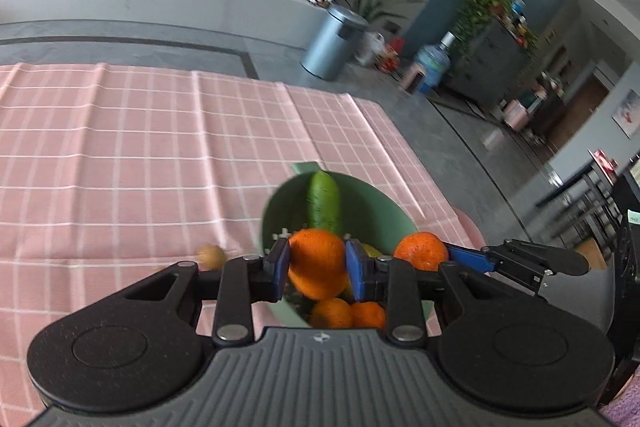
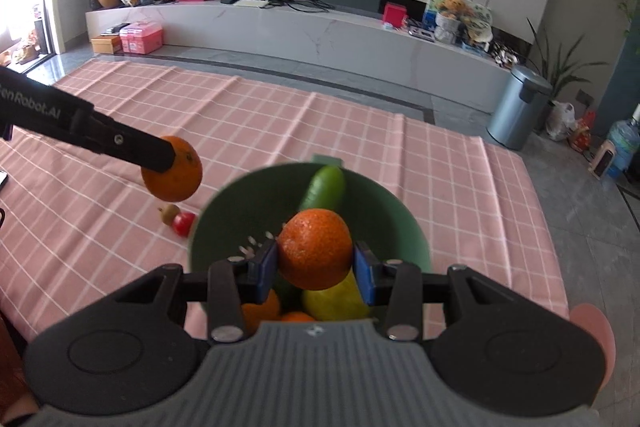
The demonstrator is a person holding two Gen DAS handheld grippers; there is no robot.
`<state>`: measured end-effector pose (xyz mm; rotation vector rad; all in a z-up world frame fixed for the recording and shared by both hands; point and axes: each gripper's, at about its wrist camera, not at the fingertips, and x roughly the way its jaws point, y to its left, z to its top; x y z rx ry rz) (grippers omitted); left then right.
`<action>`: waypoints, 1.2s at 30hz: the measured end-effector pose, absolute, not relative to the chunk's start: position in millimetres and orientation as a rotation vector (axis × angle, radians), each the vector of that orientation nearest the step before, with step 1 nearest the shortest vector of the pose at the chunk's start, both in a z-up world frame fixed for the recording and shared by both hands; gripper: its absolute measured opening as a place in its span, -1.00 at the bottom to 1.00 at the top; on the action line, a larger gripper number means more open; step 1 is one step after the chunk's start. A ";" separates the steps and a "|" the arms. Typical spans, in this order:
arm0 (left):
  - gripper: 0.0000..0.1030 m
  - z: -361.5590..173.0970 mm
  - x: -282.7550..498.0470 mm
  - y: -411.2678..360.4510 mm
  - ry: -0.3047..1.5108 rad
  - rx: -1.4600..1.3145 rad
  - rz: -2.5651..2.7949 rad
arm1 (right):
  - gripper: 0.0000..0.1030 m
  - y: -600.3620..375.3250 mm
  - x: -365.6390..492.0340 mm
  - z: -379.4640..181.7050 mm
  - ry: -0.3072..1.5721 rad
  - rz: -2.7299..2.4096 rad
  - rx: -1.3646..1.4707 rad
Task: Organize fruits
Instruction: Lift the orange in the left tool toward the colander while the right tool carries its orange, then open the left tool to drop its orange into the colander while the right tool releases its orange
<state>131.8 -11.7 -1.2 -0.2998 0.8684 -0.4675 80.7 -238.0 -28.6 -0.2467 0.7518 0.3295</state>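
Observation:
A green bowl (image 1: 376, 215) (image 2: 256, 203) stands on the pink checked cloth and holds a green cucumber (image 1: 323, 201) (image 2: 325, 187), a yellow fruit (image 2: 340, 297) and small oranges (image 1: 347, 313). My left gripper (image 1: 317, 261) is shut on an orange (image 1: 318, 261) above the bowl's left side; the same orange (image 2: 173, 174) shows in the right wrist view. My right gripper (image 2: 315, 259) is shut on another orange (image 2: 314, 247) above the bowl; it shows in the left wrist view (image 1: 422, 251).
A small brown fruit (image 1: 211, 255) (image 2: 169, 213) and a small red fruit (image 2: 184, 223) lie on the cloth (image 1: 140, 147) left of the bowl. The cloth ends at grey floor on the right. A metal bin (image 2: 518, 105) stands beyond.

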 end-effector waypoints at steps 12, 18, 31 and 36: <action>-0.92 -36.7 169.3 -48.5 0.985 -0.177 -0.484 | -0.27 -247.6 119.8 -51.1 0.801 0.337 -0.249; -0.91 -43.5 168.0 -47.8 1.001 -0.147 -0.477 | -0.27 -246.7 131.4 -62.5 0.819 0.344 -0.240; -0.59 -17.9 165.9 -36.0 0.942 -0.109 -0.355 | -0.27 -253.1 173.8 -71.8 0.851 0.336 -0.191; -0.59 -19.3 163.7 -30.5 0.942 -0.112 -0.338 | -0.27 -251.9 182.1 -79.1 0.879 0.336 -0.193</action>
